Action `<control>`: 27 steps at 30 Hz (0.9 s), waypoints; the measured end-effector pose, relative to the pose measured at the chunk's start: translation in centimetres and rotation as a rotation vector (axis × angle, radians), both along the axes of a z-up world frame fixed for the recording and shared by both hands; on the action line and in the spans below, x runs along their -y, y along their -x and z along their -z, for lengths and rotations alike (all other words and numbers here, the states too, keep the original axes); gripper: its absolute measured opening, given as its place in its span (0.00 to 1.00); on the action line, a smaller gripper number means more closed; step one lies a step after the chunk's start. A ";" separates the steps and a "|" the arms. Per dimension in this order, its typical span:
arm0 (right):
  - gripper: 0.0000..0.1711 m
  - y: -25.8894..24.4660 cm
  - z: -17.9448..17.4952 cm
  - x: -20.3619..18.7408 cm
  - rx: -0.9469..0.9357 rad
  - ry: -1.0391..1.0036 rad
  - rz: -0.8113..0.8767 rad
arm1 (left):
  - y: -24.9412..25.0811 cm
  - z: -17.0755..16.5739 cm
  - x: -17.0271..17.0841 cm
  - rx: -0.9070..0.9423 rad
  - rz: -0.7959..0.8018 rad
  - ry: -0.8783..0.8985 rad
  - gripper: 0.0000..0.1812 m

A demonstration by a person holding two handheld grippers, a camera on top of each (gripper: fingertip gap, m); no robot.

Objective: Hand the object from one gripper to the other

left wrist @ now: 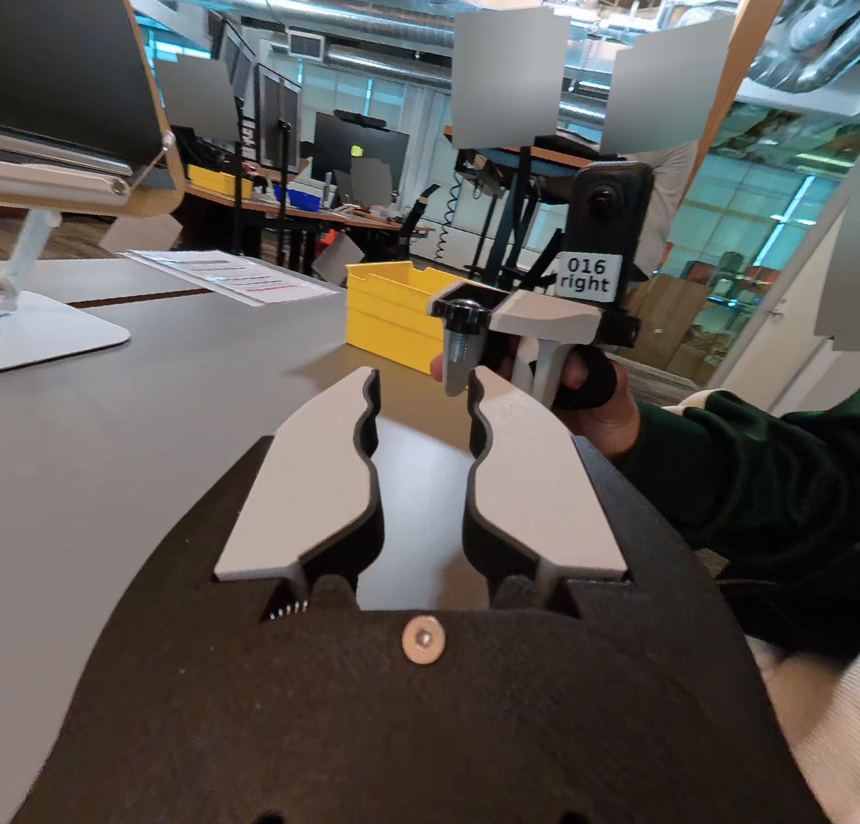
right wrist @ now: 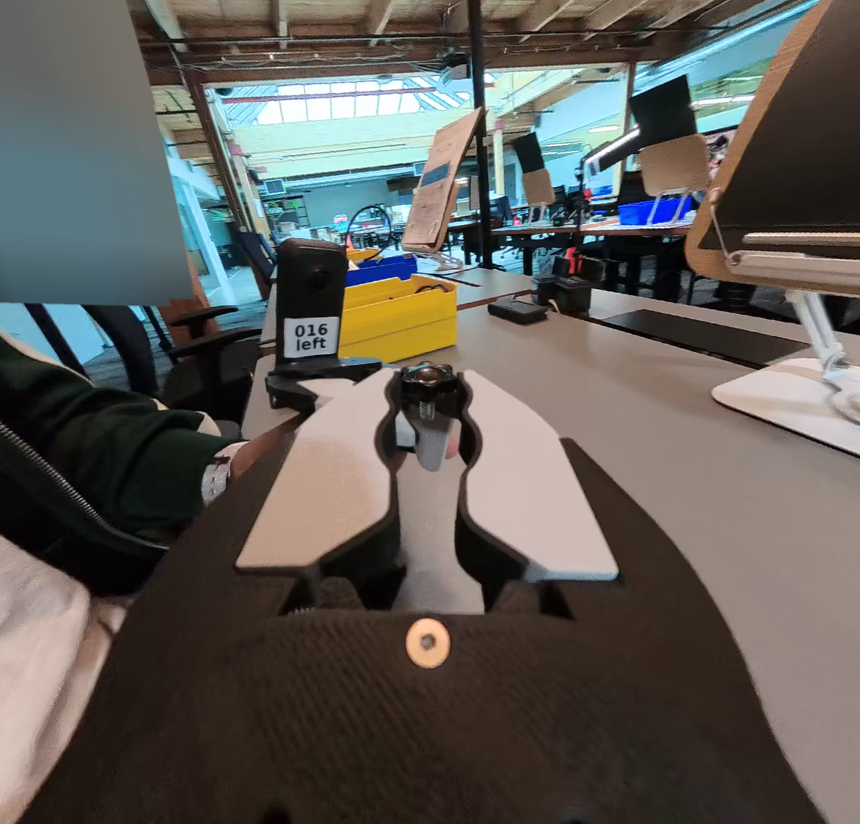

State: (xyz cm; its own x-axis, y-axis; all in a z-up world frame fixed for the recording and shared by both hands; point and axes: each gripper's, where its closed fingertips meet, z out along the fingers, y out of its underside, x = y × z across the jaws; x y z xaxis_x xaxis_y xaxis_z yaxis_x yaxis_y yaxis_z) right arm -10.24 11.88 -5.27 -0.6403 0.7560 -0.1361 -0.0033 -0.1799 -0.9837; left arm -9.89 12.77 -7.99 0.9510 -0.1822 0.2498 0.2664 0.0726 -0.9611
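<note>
Care matters here: the left tool (left wrist: 421,380) should come up slowly, straight at the bolt's (right wrist: 427,394) silver stem, and close on it before the other lets go. The right tool (right wrist: 426,380) is closed on the black knob. The left tool is open and holds nothing. The bolt hangs just ahead of its tips, above the grey surface (left wrist: 186,383), a little to the right.

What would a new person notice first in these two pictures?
First, the black knob screw, pinched at the tips of the right gripper above the grey table. Next, the left gripper, open and empty, with its tips just below and beside that screw. Behind them a bright yellow bin stands near the table's far edge.
</note>
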 end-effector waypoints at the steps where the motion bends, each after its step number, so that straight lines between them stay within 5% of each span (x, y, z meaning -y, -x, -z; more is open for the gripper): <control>1: 0.13 0.0 0.1 -0.1 0.007 0.002 -0.008 | -0.1 -0.1 0.0 0.008 0.018 -0.004 0.19; 14: 0.13 -1.6 -0.5 1.4 0.025 0.093 -0.217 | -3.0 0.6 0.0 0.019 0.244 0.035 0.11; 27: 0.13 -2.3 0.2 0.2 0.074 0.052 -0.253 | -3.8 -0.2 0.6 0.049 0.332 -0.008 0.07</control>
